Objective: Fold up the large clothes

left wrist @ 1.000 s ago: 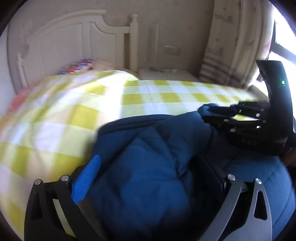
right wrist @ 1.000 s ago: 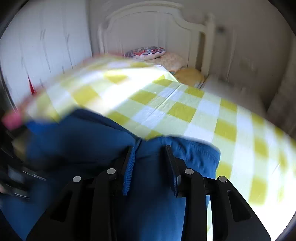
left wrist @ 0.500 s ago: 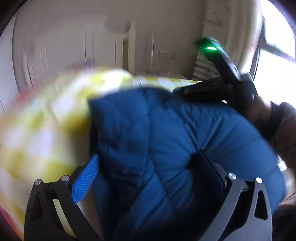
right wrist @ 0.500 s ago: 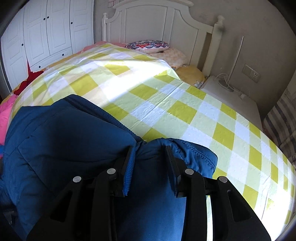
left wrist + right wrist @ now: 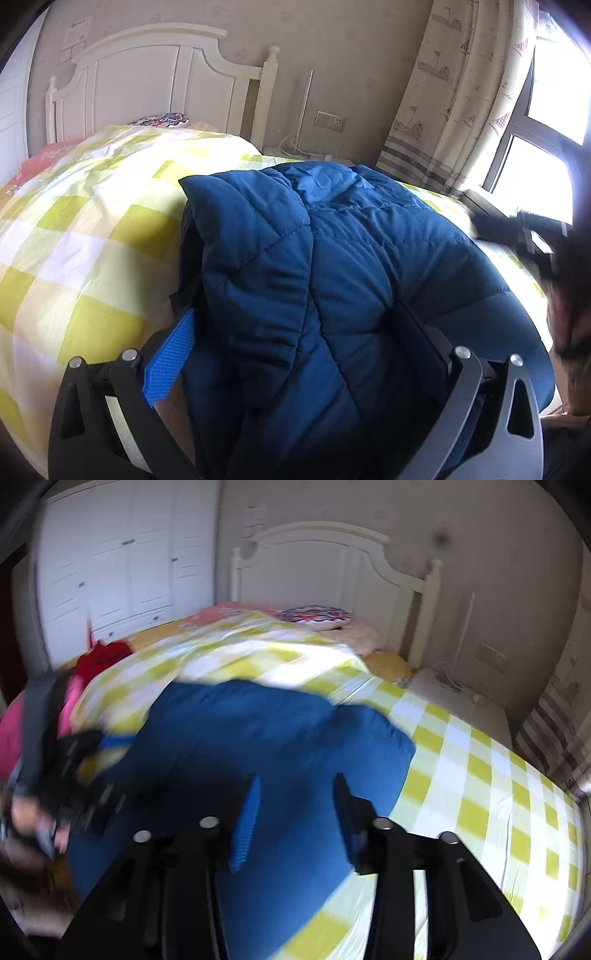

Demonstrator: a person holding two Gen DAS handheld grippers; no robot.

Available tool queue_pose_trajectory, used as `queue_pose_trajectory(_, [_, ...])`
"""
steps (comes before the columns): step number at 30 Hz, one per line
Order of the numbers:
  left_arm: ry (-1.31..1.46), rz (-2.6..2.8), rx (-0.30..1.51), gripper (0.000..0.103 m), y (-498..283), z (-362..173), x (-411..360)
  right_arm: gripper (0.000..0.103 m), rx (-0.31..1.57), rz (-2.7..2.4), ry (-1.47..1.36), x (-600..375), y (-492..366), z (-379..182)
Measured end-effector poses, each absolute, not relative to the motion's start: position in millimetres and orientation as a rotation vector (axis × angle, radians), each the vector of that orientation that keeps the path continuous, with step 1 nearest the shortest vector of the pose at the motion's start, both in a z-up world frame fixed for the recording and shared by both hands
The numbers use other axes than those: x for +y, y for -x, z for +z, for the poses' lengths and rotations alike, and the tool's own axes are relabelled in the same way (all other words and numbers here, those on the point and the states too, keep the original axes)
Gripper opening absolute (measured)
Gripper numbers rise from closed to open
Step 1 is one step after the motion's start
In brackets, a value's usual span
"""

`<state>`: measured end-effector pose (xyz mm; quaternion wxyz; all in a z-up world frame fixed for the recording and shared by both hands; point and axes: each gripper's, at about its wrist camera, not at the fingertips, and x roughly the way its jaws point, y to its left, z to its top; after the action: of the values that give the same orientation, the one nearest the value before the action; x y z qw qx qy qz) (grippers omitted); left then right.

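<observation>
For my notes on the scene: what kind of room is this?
Most likely a home bedroom: a bed with a white headboard and a yellow checked cover, a white wardrobe, and a curtained window.

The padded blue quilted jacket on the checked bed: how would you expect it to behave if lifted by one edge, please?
The padded blue quilted jacket probably flops and sags, since it already drapes in soft folds. Its puffy quilting suggests it is light but bulky. The smooth shell may slide on the yellow checked bedcover.
</observation>
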<state>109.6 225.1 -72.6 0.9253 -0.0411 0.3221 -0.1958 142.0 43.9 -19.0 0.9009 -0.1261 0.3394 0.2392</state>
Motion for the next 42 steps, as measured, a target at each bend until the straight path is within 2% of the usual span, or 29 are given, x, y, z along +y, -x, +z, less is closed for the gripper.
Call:
queue_pose_trajectory(3, [0.078, -0.406, 0.664, 0.101, -108, -74, 224, 0.043, 0.689, 0.470, 0.220, 36, -127, -34])
queue_pose_trajectory(8, [0.091, -0.402, 0.667, 0.101, -112, -74, 226, 0.043, 0.647, 0.521, 0.278, 45, -92, -3])
queue_pose_trajectory(13, [0.090, -0.407, 0.664, 0.101, -113, -74, 225, 0.045, 0.647, 0.561, 0.283, 54, -71, -43])
queue_pose_trajectory(20, [0.093, -0.398, 0.655, 0.101, -114, -74, 225, 0.044, 0.631, 0.569, 0.379, 70, -52, -30])
queue_pose_trajectory(23, [0.087, -0.398, 0.653, 0.101, -114, -74, 224, 0.045, 0.653, 0.587, 0.346, 64, -59, -44])
queue_pose_trajectory(26, [0.078, -0.383, 0.650, 0.101, -113, -74, 223, 0.045, 0.697, 0.628, 0.334, 57, -68, -25])
queue_pose_trajectory(32, [0.094, -0.386, 0.642, 0.101, -111, -75, 224, 0.045, 0.578, 0.446, 0.196, 30, -122, -1])
queue_pose_trajectory(34, [0.096, -0.378, 0.638, 0.101, -110, -75, 225, 0.045, 0.711, 0.471, 0.237, 36, -153, -40])
queue_pose_trajectory(36, [0.101, -0.369, 0.642, 0.101, -111, -77, 227, 0.046, 0.687, 0.515, 0.148, 27, -159, -54])
queue_pose_trajectory(42, [0.097, -0.365, 0.636, 0.101, -109, -76, 226, 0.046, 0.756, 0.484, 0.180, 32, -167, -37])
